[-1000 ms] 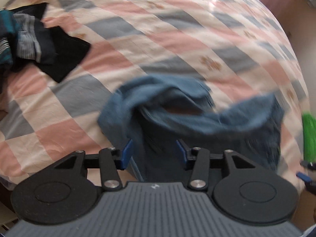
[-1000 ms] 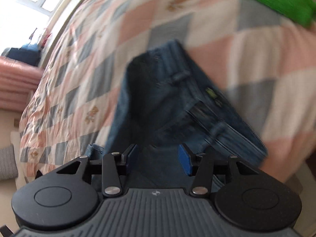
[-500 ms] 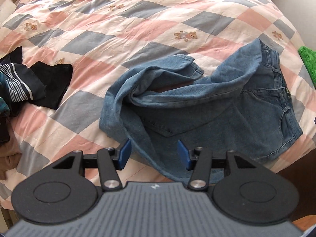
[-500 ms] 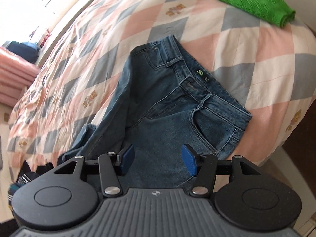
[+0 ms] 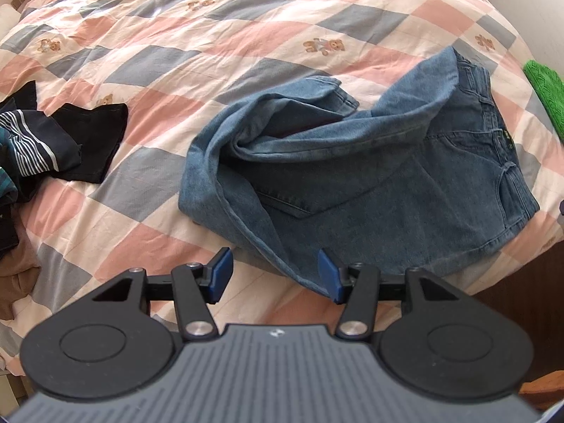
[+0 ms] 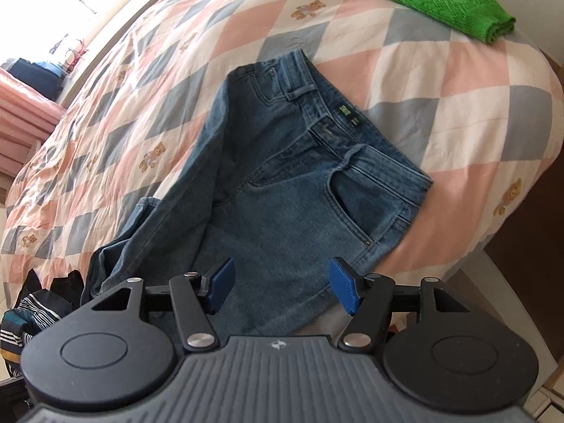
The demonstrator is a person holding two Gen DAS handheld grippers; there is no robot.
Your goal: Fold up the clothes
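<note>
A pair of blue jeans [image 5: 370,176] lies crumpled on the checked bedspread [image 5: 211,35], legs bunched to the left and waistband to the right. In the right wrist view the jeans [image 6: 292,194] show their waistband and front pocket near the bed's corner. My left gripper [image 5: 273,273] is open and empty, just above the near hem of the jeans. My right gripper [image 6: 280,287] is open and empty, over the near edge of the jeans.
A pile of dark and striped clothes [image 5: 42,144] lies at the left of the bed, also low left in the right wrist view [image 6: 31,313]. A folded green towel [image 6: 447,0] lies at the far right corner. The bed edge drops off at the right [image 6: 511,211].
Both grippers have pulled back from the jeans and the views have steadied. The jeans now lie at rest on the bed. Both grippers stay open.
</note>
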